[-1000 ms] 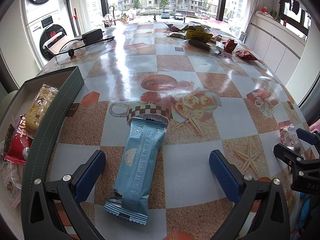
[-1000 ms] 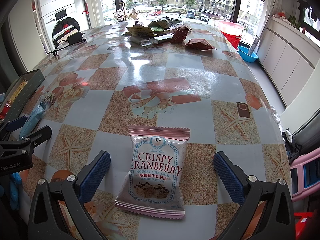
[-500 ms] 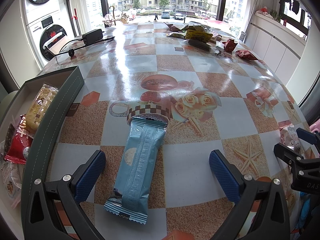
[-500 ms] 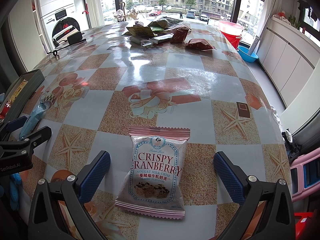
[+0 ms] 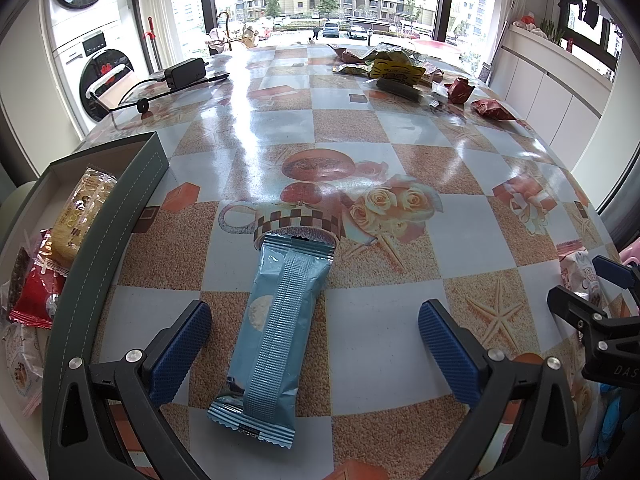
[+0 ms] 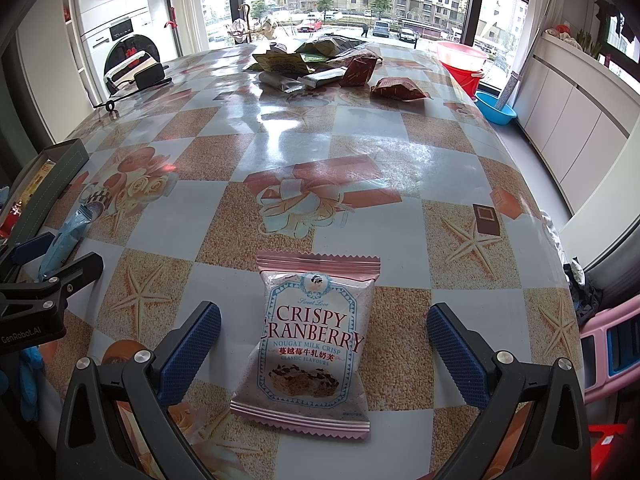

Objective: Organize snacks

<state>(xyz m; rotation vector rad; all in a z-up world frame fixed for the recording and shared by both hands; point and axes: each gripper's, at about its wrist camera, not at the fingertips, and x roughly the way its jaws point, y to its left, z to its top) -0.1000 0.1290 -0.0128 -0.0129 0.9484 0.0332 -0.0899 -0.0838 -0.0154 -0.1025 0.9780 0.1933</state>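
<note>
A long light-blue snack packet [image 5: 280, 328] lies flat on the table between the open fingers of my left gripper [image 5: 314, 344], untouched. A pink-and-white Crispy Cranberry nougat packet [image 6: 312, 348] lies flat between the open fingers of my right gripper [image 6: 324, 348], also untouched. A dark green box [image 5: 100, 248] at the left edge holds several snacks, among them a yellow packet [image 5: 80, 212] and a red one [image 5: 36, 300]. In the right wrist view the blue packet [image 6: 66, 240] and the box [image 6: 52, 188] show at far left.
A pile of other snack packets [image 5: 396, 72] lies at the table's far side, with red ones [image 5: 492, 108] to its right. A black power adapter with cable [image 5: 186, 74] sits far left. The table's right edge drops to the floor beside white cabinets.
</note>
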